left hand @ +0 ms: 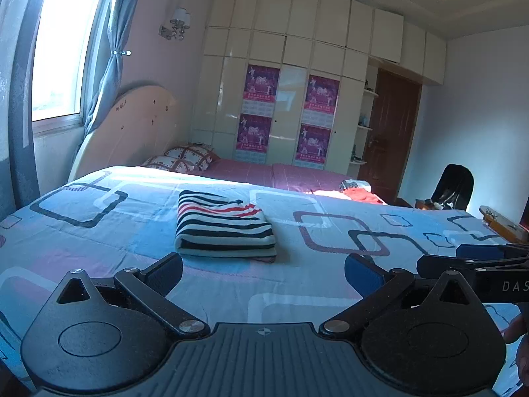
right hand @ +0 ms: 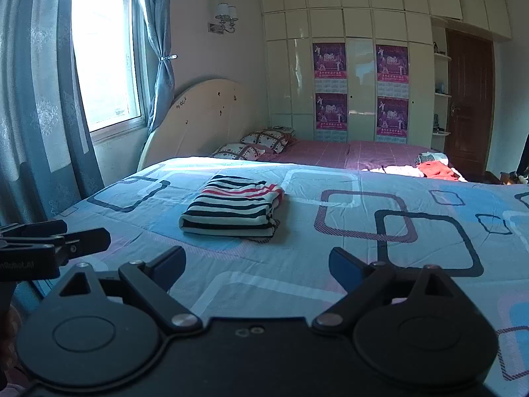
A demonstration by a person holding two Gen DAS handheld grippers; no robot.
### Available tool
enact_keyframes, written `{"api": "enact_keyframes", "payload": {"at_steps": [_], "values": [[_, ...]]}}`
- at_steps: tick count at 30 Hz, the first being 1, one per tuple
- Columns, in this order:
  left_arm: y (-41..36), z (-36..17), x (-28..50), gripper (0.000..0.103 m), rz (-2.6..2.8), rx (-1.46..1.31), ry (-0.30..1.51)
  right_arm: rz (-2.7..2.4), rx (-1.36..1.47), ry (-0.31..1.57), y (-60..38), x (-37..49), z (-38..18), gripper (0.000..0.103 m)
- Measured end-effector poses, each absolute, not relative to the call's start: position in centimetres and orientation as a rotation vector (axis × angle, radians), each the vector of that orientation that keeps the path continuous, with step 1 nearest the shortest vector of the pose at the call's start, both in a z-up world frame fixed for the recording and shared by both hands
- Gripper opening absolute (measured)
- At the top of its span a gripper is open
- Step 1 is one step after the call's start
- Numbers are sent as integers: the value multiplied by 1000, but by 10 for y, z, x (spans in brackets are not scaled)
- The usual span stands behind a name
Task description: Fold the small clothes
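On the bed [left hand: 99, 231], toward the window-side edge of its blue patterned sheet, lies the striped garment [left hand: 224, 225], folded into a neat rectangle with black, white and a few red bands. My left tool [left hand: 263, 276] hangs above the near edge of the bed with its blue-padded fingers [left hand: 363, 276] spread wide and nothing between them, well short of the garment. My right tool [right hand: 256, 266] is beside it, likewise spread and holding nothing. In the right wrist view the left tool shows at the left border, its jaws apart. At the far corner of the bed, near the door [right hand: 469, 99], a small heap of red and striped clothes [right hand: 436, 168] sits in sunlight. Two pillows [right hand: 258, 144] rest by the headboard [right hand: 201, 115].
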State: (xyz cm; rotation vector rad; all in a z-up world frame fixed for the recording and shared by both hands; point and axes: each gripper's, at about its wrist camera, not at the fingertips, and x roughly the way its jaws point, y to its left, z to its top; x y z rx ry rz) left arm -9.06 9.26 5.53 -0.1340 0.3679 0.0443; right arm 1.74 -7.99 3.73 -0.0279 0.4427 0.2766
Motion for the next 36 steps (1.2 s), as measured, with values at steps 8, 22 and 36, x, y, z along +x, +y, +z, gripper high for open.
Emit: {"api": "enact_keyframes", "payload": {"at_steps": [8, 22, 36], "values": [[86, 63, -86, 103, 44, -132, 352, 263, -39, 424, -80, 22, 40, 93], [86, 71, -82, 103, 48, -113, 357, 241, -15, 404, -83, 25, 38, 94], [82, 73, -78, 103, 53, -108, 352, 257, -24, 392, -81, 26, 41, 94]]}}
